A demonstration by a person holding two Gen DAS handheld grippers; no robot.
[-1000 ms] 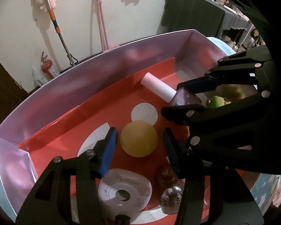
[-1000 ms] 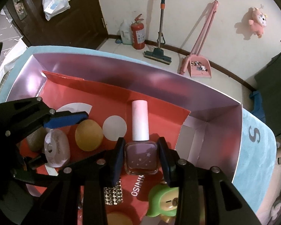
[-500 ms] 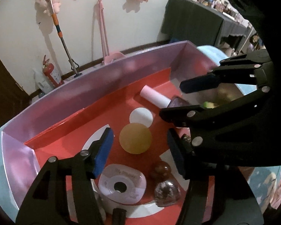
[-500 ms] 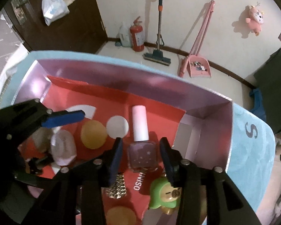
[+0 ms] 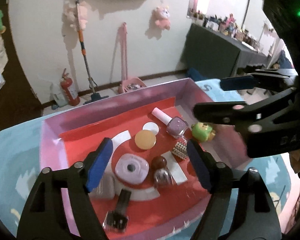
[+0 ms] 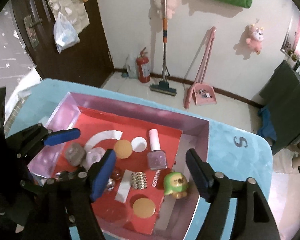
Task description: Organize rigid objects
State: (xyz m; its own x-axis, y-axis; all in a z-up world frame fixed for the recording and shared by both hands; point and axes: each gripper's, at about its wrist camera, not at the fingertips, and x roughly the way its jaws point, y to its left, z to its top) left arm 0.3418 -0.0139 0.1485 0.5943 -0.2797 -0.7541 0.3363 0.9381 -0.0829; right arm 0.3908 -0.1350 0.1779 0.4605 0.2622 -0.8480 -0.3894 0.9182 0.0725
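The nail polish bottle (image 6: 156, 155) lies near the box's (image 6: 194, 127) far right corner — hard, probably glass, slippery. Grab its square sides. Both grippers (image 5: 149, 163) (image 6: 151, 175) have just been opening — wide, empty.

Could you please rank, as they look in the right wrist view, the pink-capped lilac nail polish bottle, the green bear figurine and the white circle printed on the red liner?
1. Pink-capped lilac nail polish bottle, clearly largest.
2. Green bear figurine, though it sits nearer the camera.
3. White printed circle, smallest.
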